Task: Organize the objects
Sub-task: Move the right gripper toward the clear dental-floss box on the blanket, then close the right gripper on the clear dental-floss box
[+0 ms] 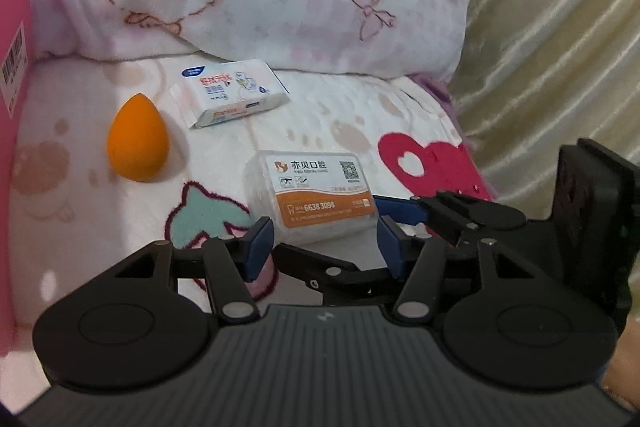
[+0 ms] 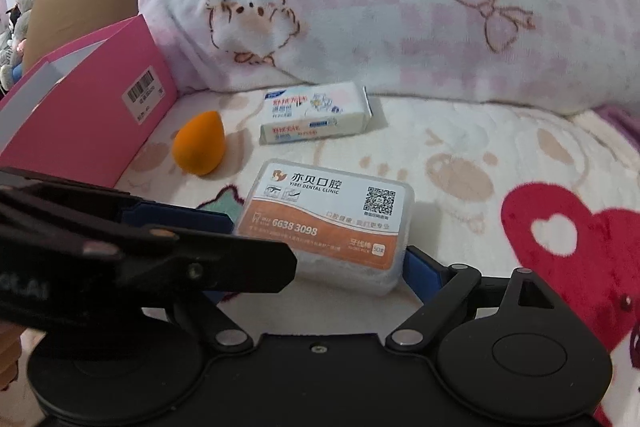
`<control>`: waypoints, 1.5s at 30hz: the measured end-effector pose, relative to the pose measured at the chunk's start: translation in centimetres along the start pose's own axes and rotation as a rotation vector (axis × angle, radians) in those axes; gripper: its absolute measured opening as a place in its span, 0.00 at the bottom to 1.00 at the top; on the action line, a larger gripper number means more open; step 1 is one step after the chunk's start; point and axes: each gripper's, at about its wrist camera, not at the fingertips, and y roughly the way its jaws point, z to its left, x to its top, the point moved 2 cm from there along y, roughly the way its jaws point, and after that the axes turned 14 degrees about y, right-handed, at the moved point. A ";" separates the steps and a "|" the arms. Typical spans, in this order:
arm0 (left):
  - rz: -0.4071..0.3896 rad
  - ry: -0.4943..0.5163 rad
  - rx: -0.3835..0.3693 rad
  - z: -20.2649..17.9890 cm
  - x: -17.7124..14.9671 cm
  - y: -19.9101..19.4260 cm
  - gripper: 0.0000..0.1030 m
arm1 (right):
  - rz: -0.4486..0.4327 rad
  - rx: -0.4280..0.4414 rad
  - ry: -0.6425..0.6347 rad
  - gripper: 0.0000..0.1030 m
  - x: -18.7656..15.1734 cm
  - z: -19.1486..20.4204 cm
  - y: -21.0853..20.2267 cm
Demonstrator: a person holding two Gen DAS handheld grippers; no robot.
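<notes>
A clear plastic floss-pick box point(image 1: 316, 197) with a white and orange label lies on the patterned blanket point(image 1: 100, 107). My left gripper point(image 1: 324, 241) is open, its blue pads on either side of the box's near edge. My right gripper point(image 2: 320, 251) is open too, its blue fingers point(image 2: 424, 269) flanking the same box point(image 2: 328, 223); my left gripper crosses in front of its left finger. An orange makeup sponge point(image 1: 138, 139) stands left of the box, also in the right wrist view point(image 2: 199, 143). A white tissue pack point(image 1: 230, 93) lies behind it point(image 2: 316, 113).
An open pink box point(image 2: 88, 115) stands at the left, its wall at the edge of the left wrist view point(image 1: 14, 67). A pink printed pillow point(image 2: 380, 7) lies behind the objects. A gold curtain point(image 1: 560, 47) hangs at the right.
</notes>
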 end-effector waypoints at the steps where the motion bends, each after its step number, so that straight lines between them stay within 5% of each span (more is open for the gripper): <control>1: 0.013 0.002 0.003 -0.3 0.0 -0.1 0.53 | 0.007 0.007 0.001 0.88 -0.1 -0.1 -0.2; 7: 0.097 -0.106 -0.018 0.4 -0.4 -0.1 0.51 | 0.025 0.003 -0.067 0.90 -1.2 0.5 -0.6; 14: 0.049 -0.089 0.076 2.2 -0.4 0.2 0.51 | 0.016 -0.060 -0.148 0.92 -1.3 1.7 0.2; 25: -0.030 -0.116 0.051 2.5 -1.2 1.1 0.37 | 0.018 -0.015 -0.057 0.94 0.1 0.7 1.0; 45: -0.015 -0.195 0.042 2.9 -1.4 0.9 0.28 | 0.066 0.008 0.011 0.93 0.3 0.4 0.6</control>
